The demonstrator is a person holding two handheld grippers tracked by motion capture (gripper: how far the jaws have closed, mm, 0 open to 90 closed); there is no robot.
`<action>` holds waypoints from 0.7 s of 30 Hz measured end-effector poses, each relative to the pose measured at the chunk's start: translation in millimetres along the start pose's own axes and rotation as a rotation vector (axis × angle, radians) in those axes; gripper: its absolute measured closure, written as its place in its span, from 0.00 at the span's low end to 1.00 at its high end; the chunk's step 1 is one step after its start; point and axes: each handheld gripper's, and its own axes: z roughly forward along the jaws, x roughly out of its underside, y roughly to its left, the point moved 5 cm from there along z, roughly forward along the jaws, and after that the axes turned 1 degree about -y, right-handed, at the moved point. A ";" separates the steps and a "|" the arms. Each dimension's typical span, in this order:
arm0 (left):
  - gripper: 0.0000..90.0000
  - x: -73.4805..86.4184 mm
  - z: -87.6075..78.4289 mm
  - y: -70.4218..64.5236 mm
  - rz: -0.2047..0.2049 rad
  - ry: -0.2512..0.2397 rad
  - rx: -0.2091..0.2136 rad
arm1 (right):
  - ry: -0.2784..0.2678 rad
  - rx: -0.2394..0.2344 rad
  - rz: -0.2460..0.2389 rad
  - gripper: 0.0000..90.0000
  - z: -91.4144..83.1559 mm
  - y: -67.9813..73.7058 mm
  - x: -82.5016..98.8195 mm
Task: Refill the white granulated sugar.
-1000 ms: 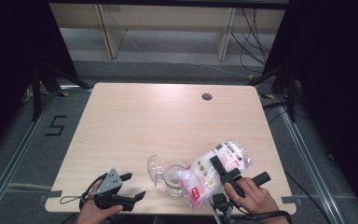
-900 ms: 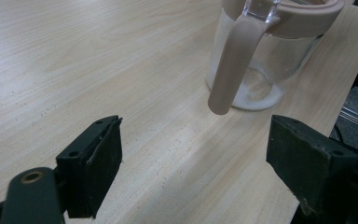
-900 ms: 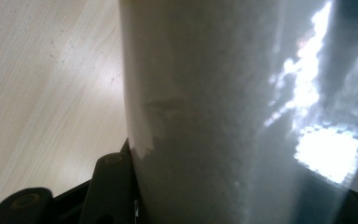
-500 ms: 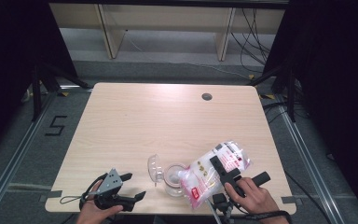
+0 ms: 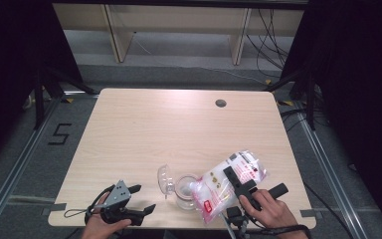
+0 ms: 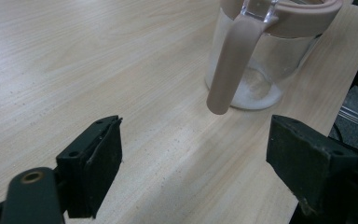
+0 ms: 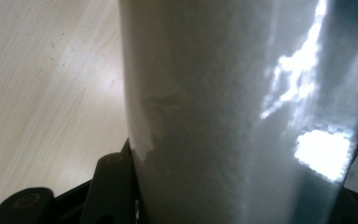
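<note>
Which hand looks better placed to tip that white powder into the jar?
Probably the right. Its tool already grips the bag of white powder, which leans over the open jar. The left tool sits apart from the jar with its jaws open and nothing between them.

The desk (image 5: 144, 134) is pale wood-grain laminate, smooth and matt. The jar (image 6: 261, 70) is clear glass with a matt beige plastic rim and clasp. The bag (image 5: 229, 181) is glossy clear plastic film holding white powder. The jaws are matt black plastic.
</note>
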 end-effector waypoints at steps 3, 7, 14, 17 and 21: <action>0.20 -0.1 -0.2 0.3 0.009 0.001 0.002 | 0.000 -0.001 -0.001 0.61 0.1 0.2 -0.1; 0.20 -0.4 -0.4 1.1 0.023 0.002 0.002 | -0.003 -0.003 0.001 0.61 0.3 0.2 0.0; 0.20 -0.4 -0.2 1.1 0.022 0.000 0.005 | -0.003 -0.002 -0.002 0.61 0.2 -0.1 0.1; 0.20 0.3 -0.1 -0.7 -0.006 0.002 -0.001 | -0.003 0.002 -0.002 0.61 0.0 -0.8 -0.1; 0.20 0.2 -0.2 -0.3 -0.001 0.002 -0.002 | -0.005 0.003 -0.004 0.61 0.1 -1.0 -0.5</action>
